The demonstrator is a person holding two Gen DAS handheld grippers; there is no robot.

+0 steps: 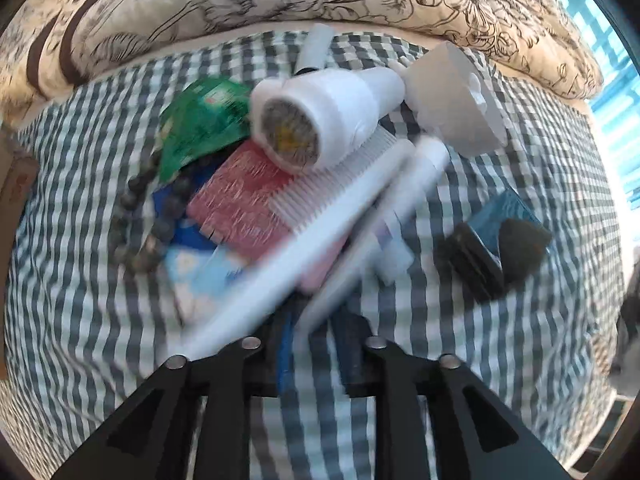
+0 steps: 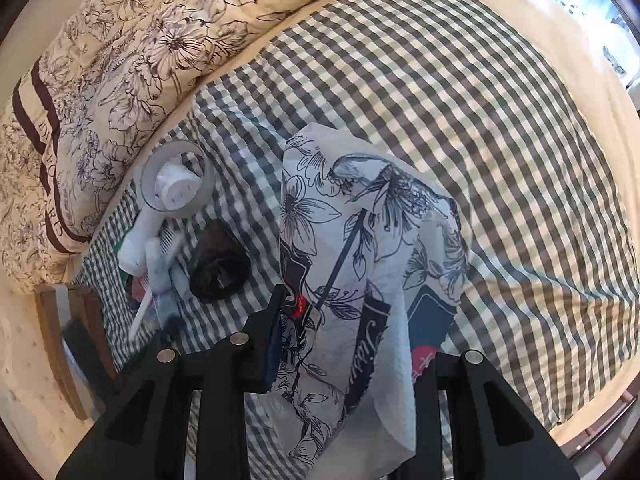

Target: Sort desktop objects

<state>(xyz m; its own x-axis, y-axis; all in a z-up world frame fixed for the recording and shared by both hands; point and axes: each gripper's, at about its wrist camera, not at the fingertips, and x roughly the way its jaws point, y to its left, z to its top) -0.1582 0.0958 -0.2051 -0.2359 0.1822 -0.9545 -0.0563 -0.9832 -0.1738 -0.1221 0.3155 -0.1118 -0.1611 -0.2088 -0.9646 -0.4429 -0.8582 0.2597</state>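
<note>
Bed-top clutter on a grey-and-white gingham sheet; floral-print pack in right gripper.

Right gripper: jaws closed on the crinkly floral tissue pack, held above the sheet at centre. Left gripper: jaws parted, nothing between them, below the blurred heap. Heap, left view: white cylindrical lint shaver at 12 o'clock atop a white toothed comb; red card; green foil packet at 10; dark bead string at 9; white cup at 1. Clear tape ring encircles a white cap, right view.
</note>
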